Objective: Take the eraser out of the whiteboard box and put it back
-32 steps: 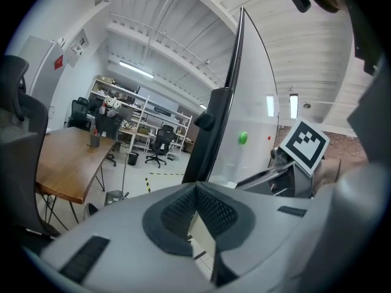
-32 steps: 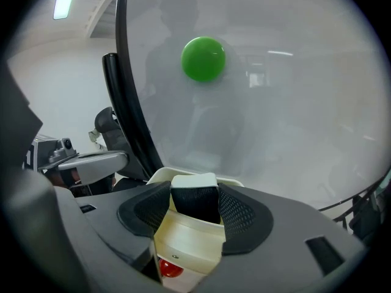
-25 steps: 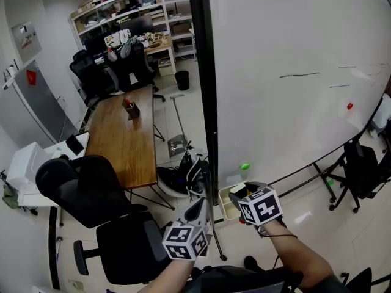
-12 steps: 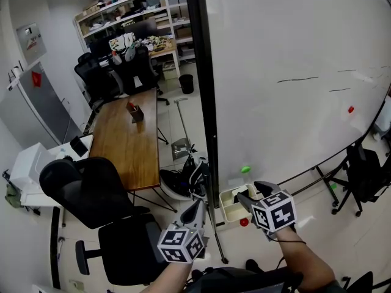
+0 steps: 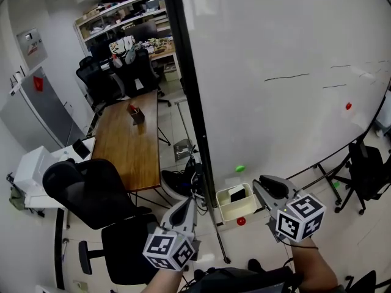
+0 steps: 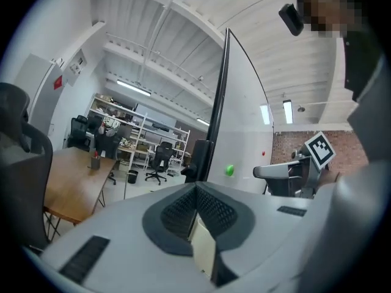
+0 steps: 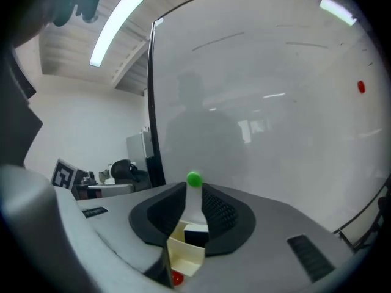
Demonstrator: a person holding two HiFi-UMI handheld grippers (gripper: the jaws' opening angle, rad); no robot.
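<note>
Right claw (image 7: 194, 189): jaws just closed to a slim gap, nothing between them. Left claw (image 6: 195, 187): jaws together, empty. Eraser (image 5: 237, 194) lies in the white box (image 5: 227, 211) on the whiteboard (image 5: 275, 41), near my right claw.

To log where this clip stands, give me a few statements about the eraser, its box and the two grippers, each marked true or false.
1. The eraser lies in the cream box at the foot of the whiteboard. True.
2. The right gripper holds the eraser. False: its jaws have just been closing, but nothing is between them and the eraser is in the box.
3. A green magnet sits on the whiteboard above the box. True.
4. The left gripper has its jaws wide apart. False: they meet at the tips.
</note>
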